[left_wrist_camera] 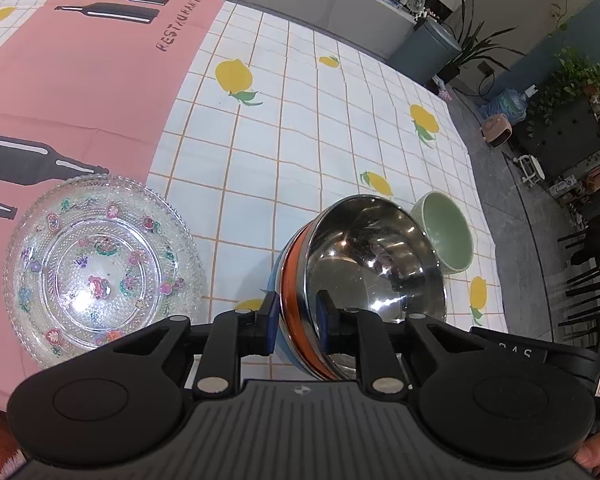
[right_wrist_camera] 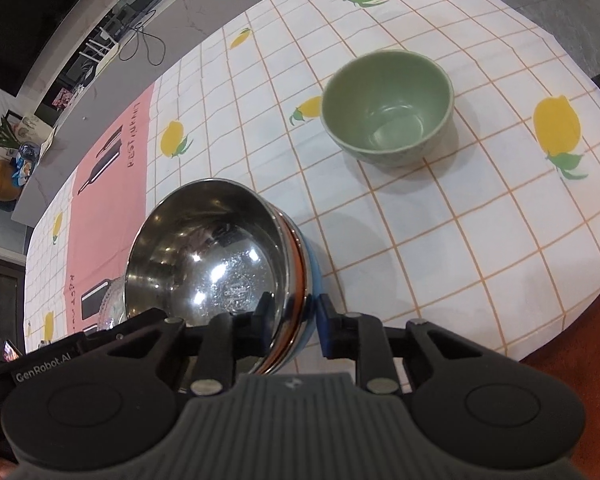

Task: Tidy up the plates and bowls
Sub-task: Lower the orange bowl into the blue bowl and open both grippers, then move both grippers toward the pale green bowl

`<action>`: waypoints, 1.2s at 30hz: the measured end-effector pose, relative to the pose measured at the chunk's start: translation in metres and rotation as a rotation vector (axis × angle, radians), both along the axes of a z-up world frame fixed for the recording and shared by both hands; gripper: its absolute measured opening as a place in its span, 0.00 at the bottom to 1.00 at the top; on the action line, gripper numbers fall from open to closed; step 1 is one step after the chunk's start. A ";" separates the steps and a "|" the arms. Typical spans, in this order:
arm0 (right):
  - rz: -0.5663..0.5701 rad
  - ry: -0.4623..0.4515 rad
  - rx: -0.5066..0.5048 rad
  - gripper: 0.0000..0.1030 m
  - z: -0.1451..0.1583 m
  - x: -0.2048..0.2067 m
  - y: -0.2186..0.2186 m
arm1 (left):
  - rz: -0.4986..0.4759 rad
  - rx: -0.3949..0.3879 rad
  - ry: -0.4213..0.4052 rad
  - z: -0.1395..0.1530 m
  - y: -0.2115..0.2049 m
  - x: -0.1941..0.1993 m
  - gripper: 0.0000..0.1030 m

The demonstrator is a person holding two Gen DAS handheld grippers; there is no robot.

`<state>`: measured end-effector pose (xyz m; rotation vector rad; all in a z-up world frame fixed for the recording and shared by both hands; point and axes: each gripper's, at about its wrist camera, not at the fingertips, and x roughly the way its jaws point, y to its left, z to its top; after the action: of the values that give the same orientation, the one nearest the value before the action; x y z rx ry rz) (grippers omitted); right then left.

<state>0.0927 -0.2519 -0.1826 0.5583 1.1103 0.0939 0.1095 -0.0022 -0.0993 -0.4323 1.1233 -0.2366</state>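
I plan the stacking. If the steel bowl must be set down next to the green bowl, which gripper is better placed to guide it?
Probably right: the right gripper and left gripper both clamp the steel bowl, but the green bowl stands on the right gripper's side.

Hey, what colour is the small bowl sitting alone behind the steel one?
Pale sage green, inside and out: the small bowl shows best in the right wrist view.

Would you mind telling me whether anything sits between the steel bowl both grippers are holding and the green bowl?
Nothing visible does. The steel bowl is gripped at its rim by the left gripper and the right gripper; only bare tablecloth lies between it and the green bowl. The glass plate sits on the opposite side.
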 end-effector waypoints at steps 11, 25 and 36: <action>0.007 -0.118 -0.127 0.34 0.030 -0.016 -0.012 | -0.066 0.136 -0.154 0.049 -0.010 -0.001 0.26; -0.131 -0.190 -0.142 0.36 0.050 -0.012 -0.064 | -0.277 0.132 -0.198 0.076 -0.081 0.033 0.28; -0.247 -0.144 -0.096 0.36 0.025 0.000 -0.106 | -0.357 0.166 -0.123 0.053 -0.135 0.071 0.28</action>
<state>0.0926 -0.3574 -0.1578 0.5892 0.8940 -0.1312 0.1800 -0.1369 -0.0465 -0.0659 1.0843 -0.4719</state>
